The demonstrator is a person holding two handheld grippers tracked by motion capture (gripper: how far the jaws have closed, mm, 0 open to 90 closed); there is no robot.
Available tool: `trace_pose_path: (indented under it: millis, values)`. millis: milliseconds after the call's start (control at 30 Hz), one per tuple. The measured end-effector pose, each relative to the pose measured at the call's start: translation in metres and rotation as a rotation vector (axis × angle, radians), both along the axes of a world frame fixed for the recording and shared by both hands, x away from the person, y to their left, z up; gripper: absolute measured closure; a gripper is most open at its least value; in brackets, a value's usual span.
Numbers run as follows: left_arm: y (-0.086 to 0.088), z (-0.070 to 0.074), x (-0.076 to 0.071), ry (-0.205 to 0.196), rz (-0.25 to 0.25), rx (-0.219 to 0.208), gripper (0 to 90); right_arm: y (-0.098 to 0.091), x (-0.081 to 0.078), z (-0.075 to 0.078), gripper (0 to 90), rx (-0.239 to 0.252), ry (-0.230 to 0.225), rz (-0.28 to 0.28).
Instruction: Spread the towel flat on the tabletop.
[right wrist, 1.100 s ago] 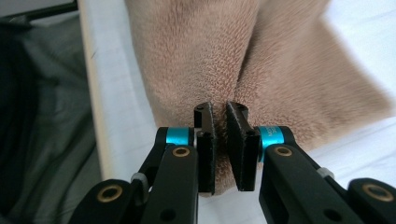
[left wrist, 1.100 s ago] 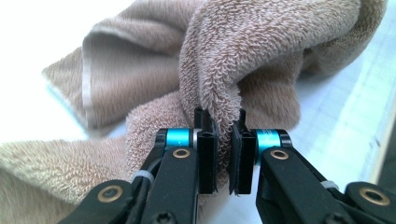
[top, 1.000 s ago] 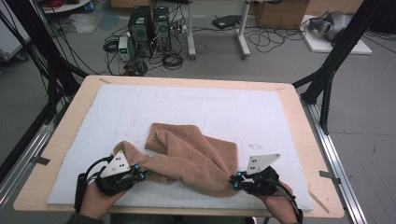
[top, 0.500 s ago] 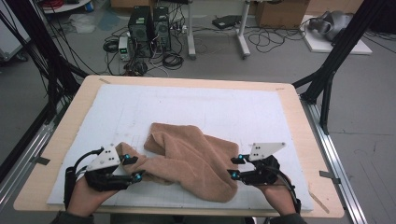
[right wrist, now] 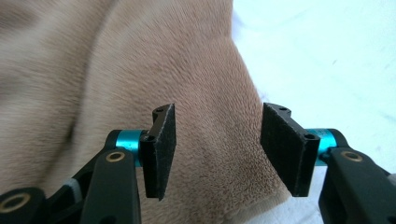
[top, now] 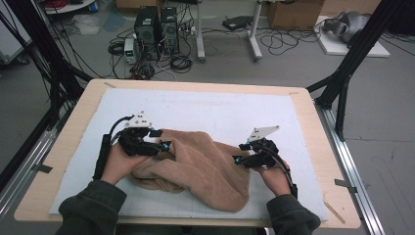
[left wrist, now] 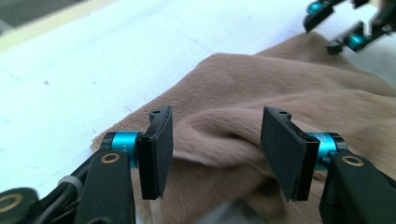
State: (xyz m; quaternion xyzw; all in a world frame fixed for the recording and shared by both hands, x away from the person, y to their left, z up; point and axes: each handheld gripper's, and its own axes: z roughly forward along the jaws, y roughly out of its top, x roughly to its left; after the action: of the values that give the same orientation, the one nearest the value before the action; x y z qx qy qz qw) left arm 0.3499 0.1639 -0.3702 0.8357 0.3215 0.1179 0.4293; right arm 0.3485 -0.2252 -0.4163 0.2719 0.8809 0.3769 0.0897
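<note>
A tan fleece towel [top: 205, 169] lies crumpled on the white mat [top: 215, 110], toward the front. My left gripper [top: 163, 145] rests at the towel's left end, open; in the left gripper view its jaws straddle a raised fold of the towel [left wrist: 233, 121] without pinching it. My right gripper [top: 237, 159] sits on the towel's right side, also open. In the right gripper view the towel [right wrist: 140, 70] lies under and between the jaws, its edge running just inside the right-hand pad [right wrist: 282, 147].
The mat covers a wooden table [top: 323, 142] with black frame posts at both sides. Bare mat stretches behind the towel. On the floor beyond the table stand computer towers [top: 156, 24] and cables. The other gripper [left wrist: 345, 23] shows far off in the left gripper view.
Both hands have moved away from the table's front edge and inward onto the towel. The towel's left lobe has been pushed in and bunched up.
</note>
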Motion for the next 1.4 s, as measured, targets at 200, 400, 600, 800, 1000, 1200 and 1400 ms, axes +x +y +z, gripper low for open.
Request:
trace_pose_path:
  millis: [200,400,600,800,1000,1200,1400]
  values:
    - [-0.008,-0.033,0.029,0.169,-0.021,0.087,54.5,0.009,0.009,-0.016,60.7,-0.05,0.087,0.04]
    - [-0.012,-0.034,0.022,0.16,-0.058,0.148,84.3,0.005,0.012,-0.014,85.0,-0.026,0.108,0.074]
    - [0.008,-0.001,0.01,0.016,0.011,0.059,85.2,-0.011,0.011,0.016,85.8,0.018,-0.014,-0.001]
    - [0.017,0.03,-0.004,-0.124,0.067,-0.005,85.5,-0.019,0.003,0.066,85.9,0.05,-0.181,-0.062]
    - [0.017,0.027,-0.029,-0.133,0.011,0.068,85.5,-0.012,-0.009,0.064,85.6,0.028,-0.15,0.002]
    - [0.036,-0.017,-0.066,0.0,-0.019,0.072,85.5,-0.002,-0.031,0.018,85.4,-0.001,-0.034,0.076]
    - [0.042,-0.022,-0.082,0.015,-0.034,0.044,85.5,0.005,-0.05,-0.003,84.9,0.003,0.027,0.148]
